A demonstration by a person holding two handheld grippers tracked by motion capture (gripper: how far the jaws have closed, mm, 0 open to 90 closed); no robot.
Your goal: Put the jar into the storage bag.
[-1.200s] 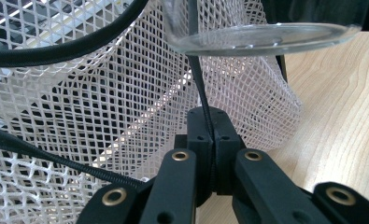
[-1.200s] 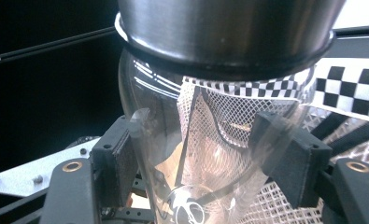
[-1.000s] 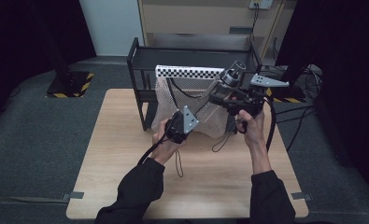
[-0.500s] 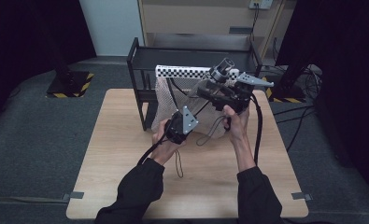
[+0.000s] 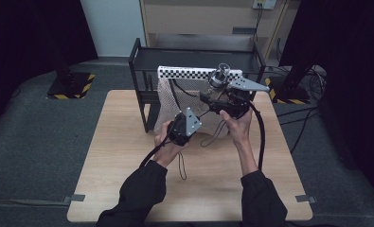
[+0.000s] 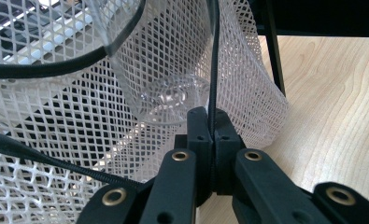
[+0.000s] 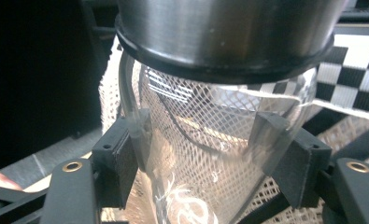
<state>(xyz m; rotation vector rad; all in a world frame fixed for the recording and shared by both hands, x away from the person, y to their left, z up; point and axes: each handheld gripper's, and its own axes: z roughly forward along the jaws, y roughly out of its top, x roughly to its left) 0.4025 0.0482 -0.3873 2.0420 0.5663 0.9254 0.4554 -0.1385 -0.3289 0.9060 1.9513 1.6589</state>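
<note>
a: where's the bottle sitting against the right gripper?

b: right between its jaws. they pinch the clear body just below the steel cap, and the cap end points away past the jaw tips, so the long axis runs on ahead of the jaws toward the mesh bag.

a: and the left gripper?

b: jaws pressed together on the black drawstring, which runs straight up from the tips along the bag's edge. the netting hangs just beyond them, in front of the black rack at the far side of the table.

a: so which hand is nearer the bottle?

b: the right, it has it. through the netting the bottle lies up and ahead of the left jaws. i'd judge the move turns on lining its long axis with the bag mouth the left holds.
</note>
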